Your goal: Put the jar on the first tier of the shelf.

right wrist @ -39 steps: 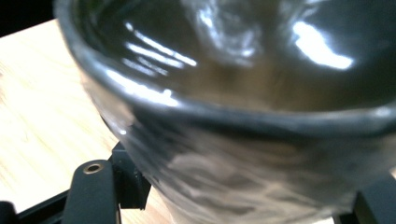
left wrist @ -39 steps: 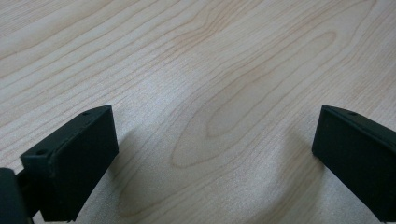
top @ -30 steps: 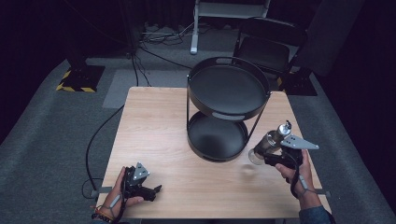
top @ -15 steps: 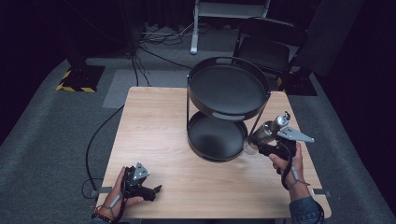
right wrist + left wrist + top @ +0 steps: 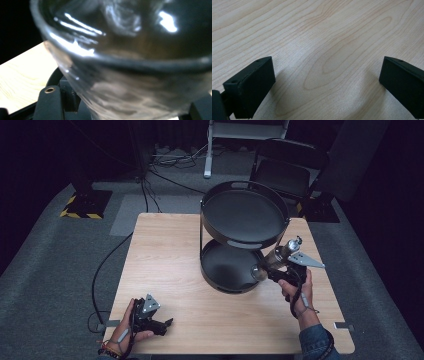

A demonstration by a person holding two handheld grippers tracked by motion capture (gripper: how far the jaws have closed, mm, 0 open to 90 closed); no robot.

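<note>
Dim surroundings, blurred glaring close-up

no readable text, labels, brands, numbers or signs anywhere

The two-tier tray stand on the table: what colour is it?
Black, clearest in the high view.

Both grippers are black: the left gripper (image 5: 167,324) has blocky, square-ended jaws with a small hole near each tip, and the right gripper (image 5: 263,270) shows a brass-ringed screw hole on one jaw. Each carries a grey three-cornered plate on top and trails a black cable. A blue denim sleeve (image 5: 316,343) covers the right forearm behind its gripper, and coloured bands (image 5: 107,350) ring the left wrist.
</note>
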